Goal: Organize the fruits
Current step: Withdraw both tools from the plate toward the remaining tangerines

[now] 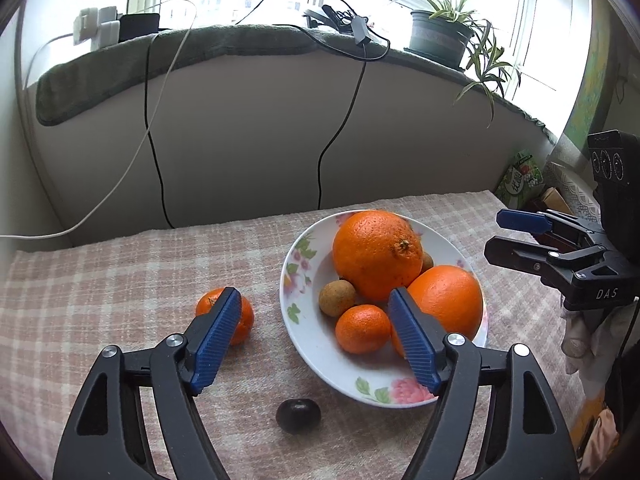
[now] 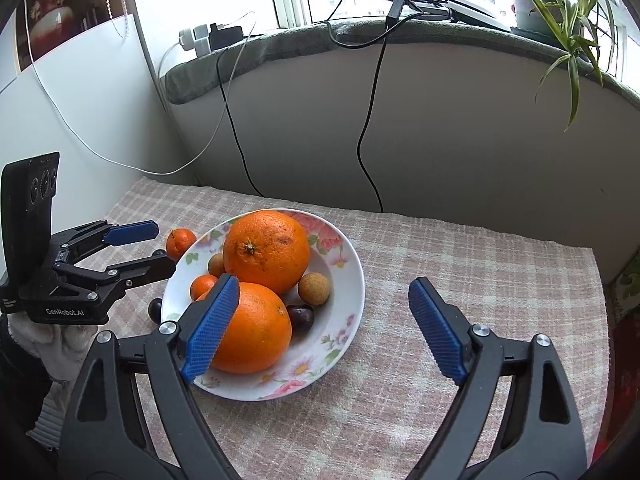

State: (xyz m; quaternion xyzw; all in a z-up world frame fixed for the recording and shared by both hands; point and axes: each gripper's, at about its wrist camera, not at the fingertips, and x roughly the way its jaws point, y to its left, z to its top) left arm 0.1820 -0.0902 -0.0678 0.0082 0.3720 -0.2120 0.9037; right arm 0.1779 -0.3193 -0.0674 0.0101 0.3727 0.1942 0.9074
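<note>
Black left claw (image 2: 138, 250) reads "GenRobot.AI", right claw (image 1: 516, 236) "DAS"; both gape, gripping nothing.

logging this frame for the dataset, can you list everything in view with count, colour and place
plate: 1, white with flowers, middle of the checked cloth
big oranges: 2, orange, in the plate
small mandarins: 2, orange, one in the plate, one on the cloth left of it
longans: 2 seen clearly, tan, in the plate beside the oranges
dark fruits: 2, near black, one in the plate, one on the cloth
checked cloth: 1, pink and beige, covers the table
potted plant: 1, green, windowsill
cables: several, black and white, hanging from the sill
left tongs: 1, black with blue pads, open, empty
right tongs: 1, same colours, open, empty
</note>
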